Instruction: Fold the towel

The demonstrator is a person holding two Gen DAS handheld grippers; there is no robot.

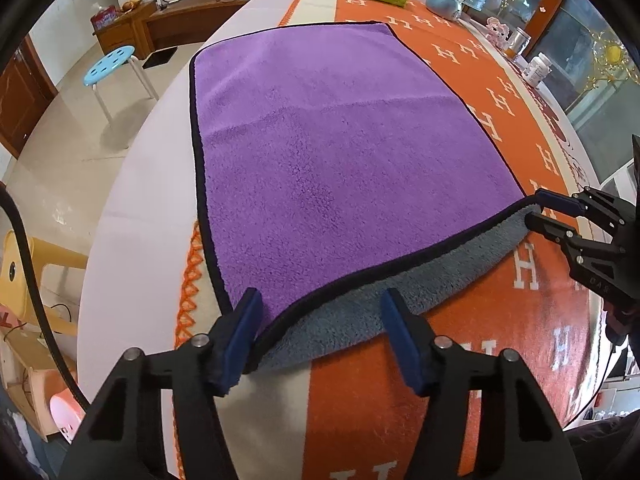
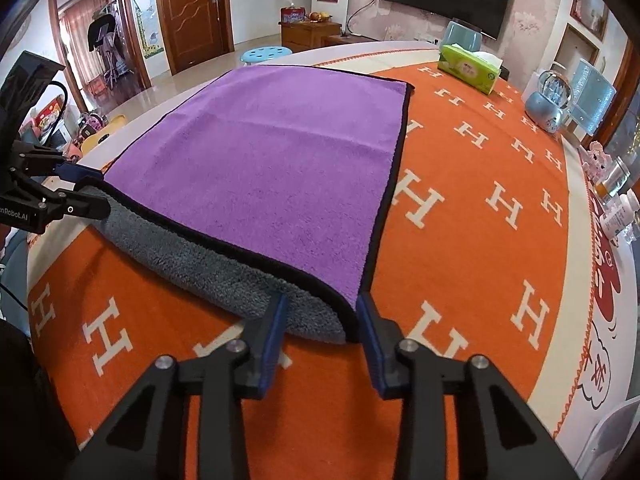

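Stretching lengthwise away across the orange cloth [image 2: 480,208], the purple towel [image 1: 328,152] has its lifted near corners straddled by the spread, unclenched left gripper [image 1: 320,336] and right gripper [image 2: 322,332].

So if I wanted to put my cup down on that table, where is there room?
The orange cloth lies bare between the purple towel and the bottles at the table's edge, and also in front of the towel. It gets crowded farther back, around the tissue box and snow globe.
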